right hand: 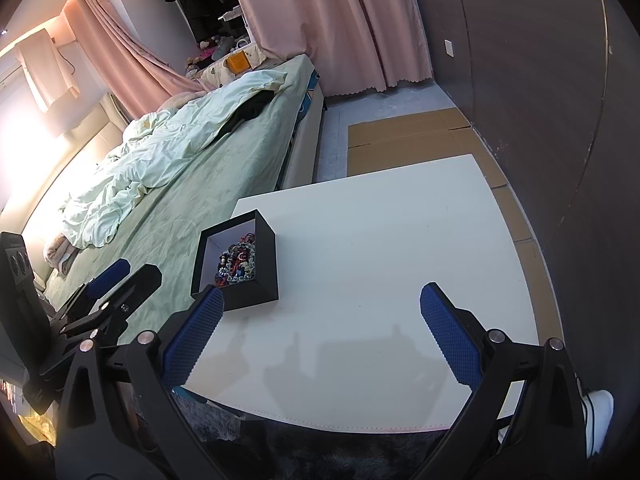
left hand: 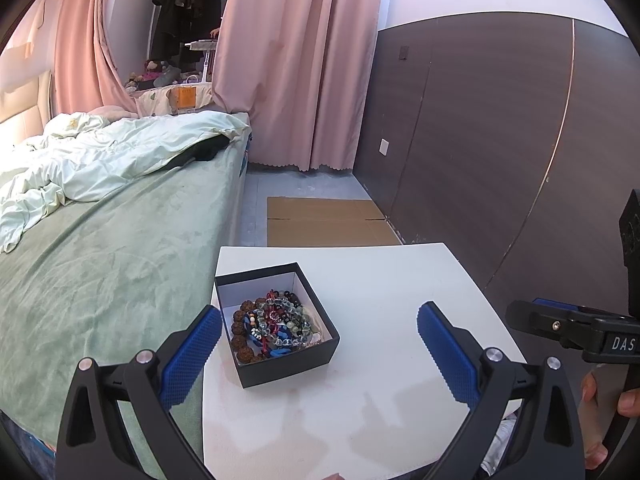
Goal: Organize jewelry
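While both tools hang back over the white table (left hand: pixel 380 280), nothing is held — the left gripper (left hand: pixel 320 344) and right gripper (right hand: pixel 320 324) both stand spread wide, empty. The black box (left hand: pixel 280 354) sits at about ten o'clock on the table, near the bed-side edge, heaped with tangled bead bracelets (left hand: pixel 276 322) — seemingly all the jewelry.

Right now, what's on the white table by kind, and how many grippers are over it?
Black box holding the tangled beaded bracelets: 1
Open grippers: 2, left gripper and right gripper
Total: 3, on the white table
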Demonstrator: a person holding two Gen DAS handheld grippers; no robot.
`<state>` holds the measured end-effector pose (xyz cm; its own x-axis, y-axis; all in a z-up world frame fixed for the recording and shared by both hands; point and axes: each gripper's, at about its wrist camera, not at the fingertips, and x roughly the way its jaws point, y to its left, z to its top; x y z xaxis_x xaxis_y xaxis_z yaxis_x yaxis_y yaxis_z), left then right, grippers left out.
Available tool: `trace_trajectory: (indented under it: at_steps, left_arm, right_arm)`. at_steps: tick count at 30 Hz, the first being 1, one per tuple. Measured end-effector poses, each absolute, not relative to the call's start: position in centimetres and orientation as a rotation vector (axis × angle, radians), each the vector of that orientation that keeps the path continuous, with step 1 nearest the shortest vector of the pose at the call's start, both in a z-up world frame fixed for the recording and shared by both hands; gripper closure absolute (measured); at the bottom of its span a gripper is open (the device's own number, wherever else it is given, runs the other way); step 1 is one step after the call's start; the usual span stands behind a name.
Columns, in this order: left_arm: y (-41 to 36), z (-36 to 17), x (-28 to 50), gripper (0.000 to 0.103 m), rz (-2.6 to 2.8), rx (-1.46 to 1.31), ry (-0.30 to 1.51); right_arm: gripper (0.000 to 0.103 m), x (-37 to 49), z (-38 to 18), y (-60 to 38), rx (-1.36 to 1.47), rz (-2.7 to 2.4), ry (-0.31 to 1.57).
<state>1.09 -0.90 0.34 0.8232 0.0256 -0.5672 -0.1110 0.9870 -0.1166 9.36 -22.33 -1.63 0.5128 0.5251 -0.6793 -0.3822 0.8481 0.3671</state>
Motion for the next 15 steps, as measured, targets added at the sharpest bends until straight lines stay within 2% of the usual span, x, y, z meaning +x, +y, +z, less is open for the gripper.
trace_trajectory:
  at_steps: [15]
  left_arm:
    - [-1.06, 0.54, 0.70, 0.008, 0.080, -0.149, 0.586]
  right_arm:
    - [0.005, 9.10, -1.97, -22.21, 0.172, 0.546, 0.878]
